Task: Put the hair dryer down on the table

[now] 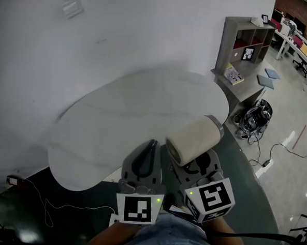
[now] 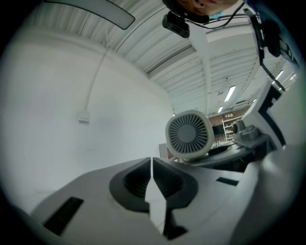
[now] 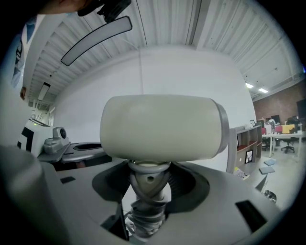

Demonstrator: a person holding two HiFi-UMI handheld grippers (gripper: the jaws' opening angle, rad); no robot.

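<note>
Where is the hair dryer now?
The hair dryer is lower centre-right in the head view, handle clamped in the right gripper, beside the left gripper, by the table's near edge.

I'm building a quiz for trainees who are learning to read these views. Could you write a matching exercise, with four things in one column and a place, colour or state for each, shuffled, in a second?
Things:
1. hair dryer
2. left gripper
3. table
4. shelf unit

Descriptions:
A. white, with a rounded top, ahead of both grippers
B. grey, standing past the table's right end
C. jaws together, nothing between them
D. cream body, held by its handle in the right gripper

Pairs: 1-D, 2-C, 3-A, 4-B
</note>
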